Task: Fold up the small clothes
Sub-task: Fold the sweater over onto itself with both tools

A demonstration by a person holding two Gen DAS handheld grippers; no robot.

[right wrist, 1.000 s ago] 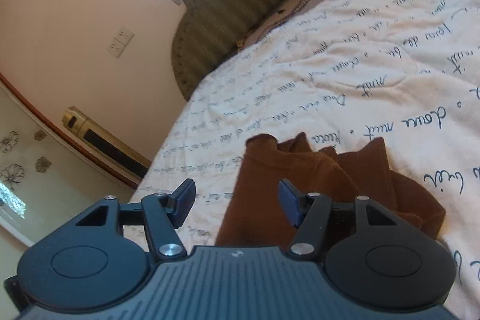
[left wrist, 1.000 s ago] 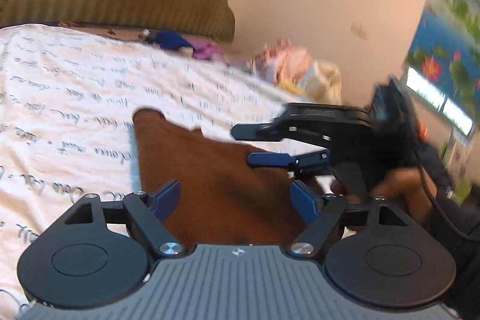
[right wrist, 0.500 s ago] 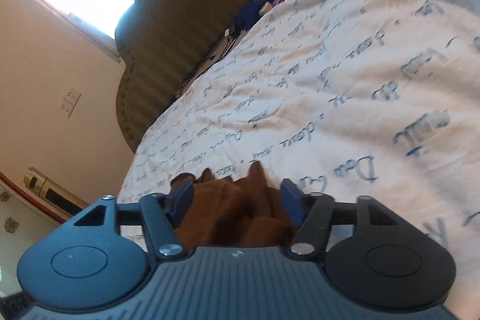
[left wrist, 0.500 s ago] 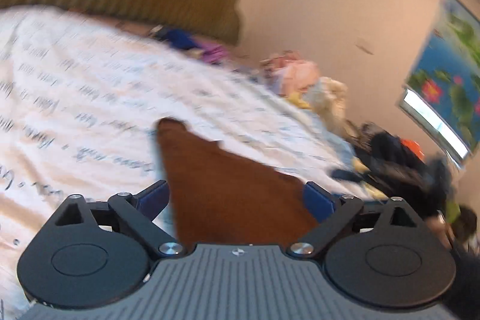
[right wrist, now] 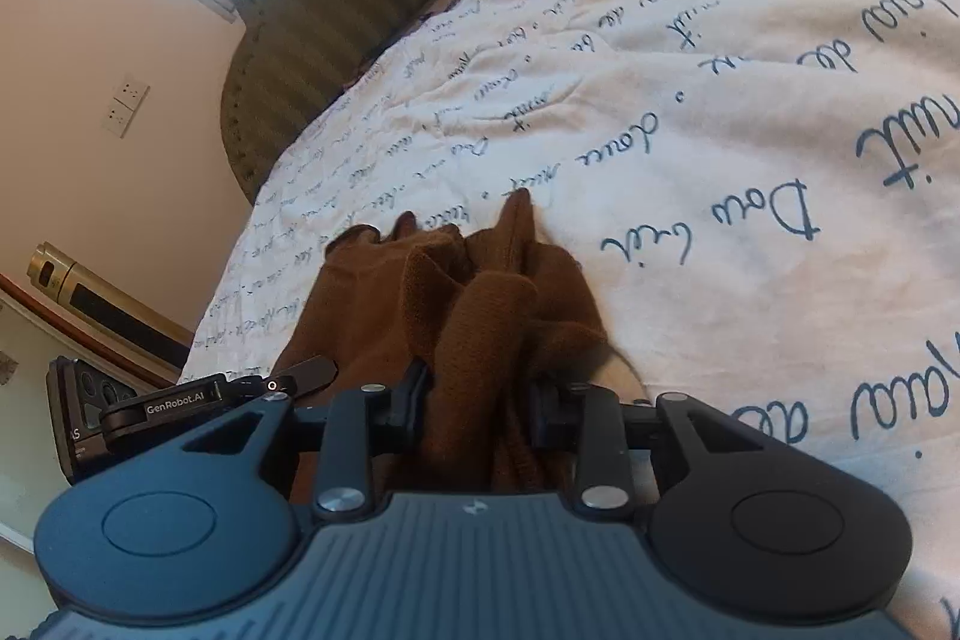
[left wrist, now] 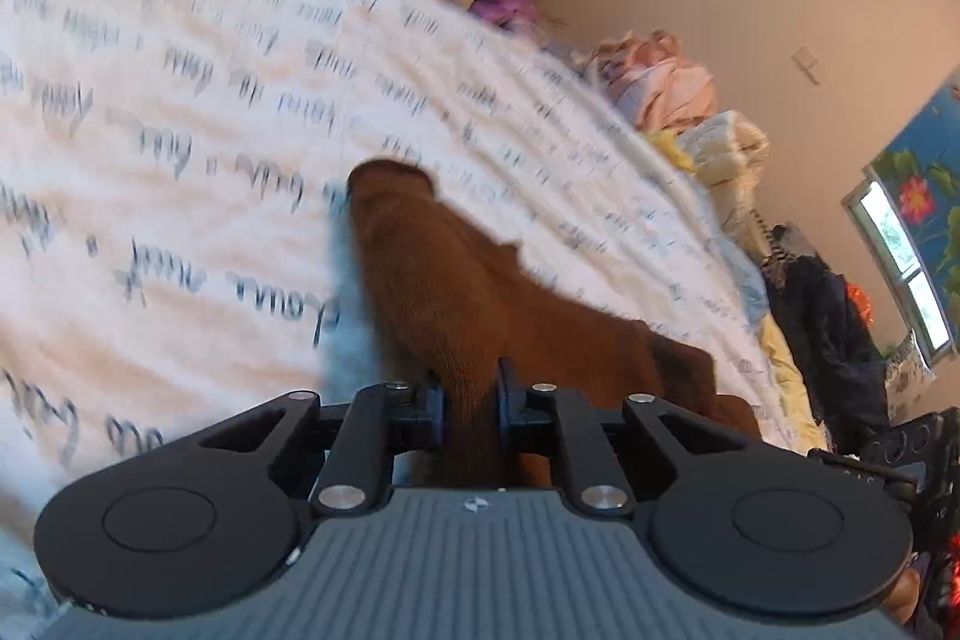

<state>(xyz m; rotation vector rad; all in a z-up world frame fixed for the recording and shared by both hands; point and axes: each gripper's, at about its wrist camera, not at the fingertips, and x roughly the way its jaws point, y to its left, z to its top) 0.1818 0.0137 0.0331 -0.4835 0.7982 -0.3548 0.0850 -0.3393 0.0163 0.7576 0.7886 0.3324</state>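
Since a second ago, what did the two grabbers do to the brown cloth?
Both went forward over the brown cloth and their jaws have just been closing: the left gripper and the right gripper now pinch it. The cloth is bunched up more. It still lies on the bedspread.
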